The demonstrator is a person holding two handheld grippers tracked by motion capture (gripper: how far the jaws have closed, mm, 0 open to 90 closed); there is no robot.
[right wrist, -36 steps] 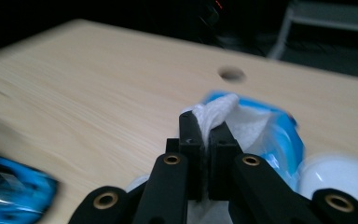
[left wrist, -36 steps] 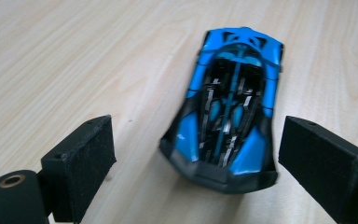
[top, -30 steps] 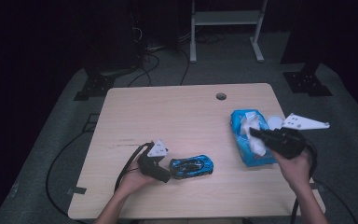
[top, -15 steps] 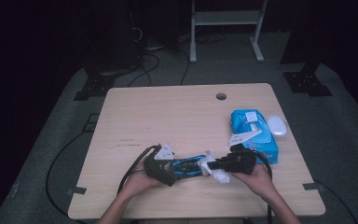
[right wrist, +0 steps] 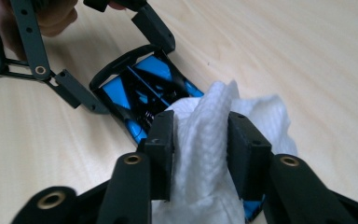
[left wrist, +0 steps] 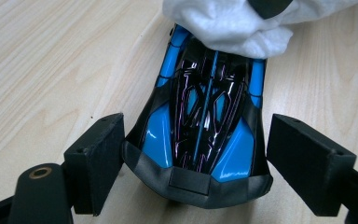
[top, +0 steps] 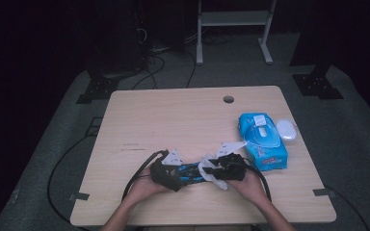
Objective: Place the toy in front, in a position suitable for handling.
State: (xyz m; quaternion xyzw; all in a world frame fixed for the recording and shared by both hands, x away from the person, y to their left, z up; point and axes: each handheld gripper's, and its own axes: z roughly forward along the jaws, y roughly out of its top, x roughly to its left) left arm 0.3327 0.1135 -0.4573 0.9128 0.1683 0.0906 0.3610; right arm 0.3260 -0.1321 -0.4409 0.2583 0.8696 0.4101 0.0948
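In the high view my two tools meet at the lower middle of the frame, low on the tabletop (top: 173, 120). My left tool (top: 169, 169) stands around one end of the blue and black toy car (top: 191, 172), which lies flat on the wood between my hands. In the left gripper view the car (left wrist: 204, 126) fills the centre of the frame, its black-edged end toward the bottom, and my jaws sit spread on either side of it; the left jaw is just beside the body, the right jaw clearly apart from it, so this tool is not clamped. My right tool (top: 224, 167) is closed on a white wipe (top: 207, 171). In the right gripper view the wipe (right wrist: 209, 135) is bunched between the jaws at lower centre and rests on the car's far end. At the right of the high view lie a blue wipes pack (top: 261, 139) and, just beside it, a white oval object (top: 286, 129).
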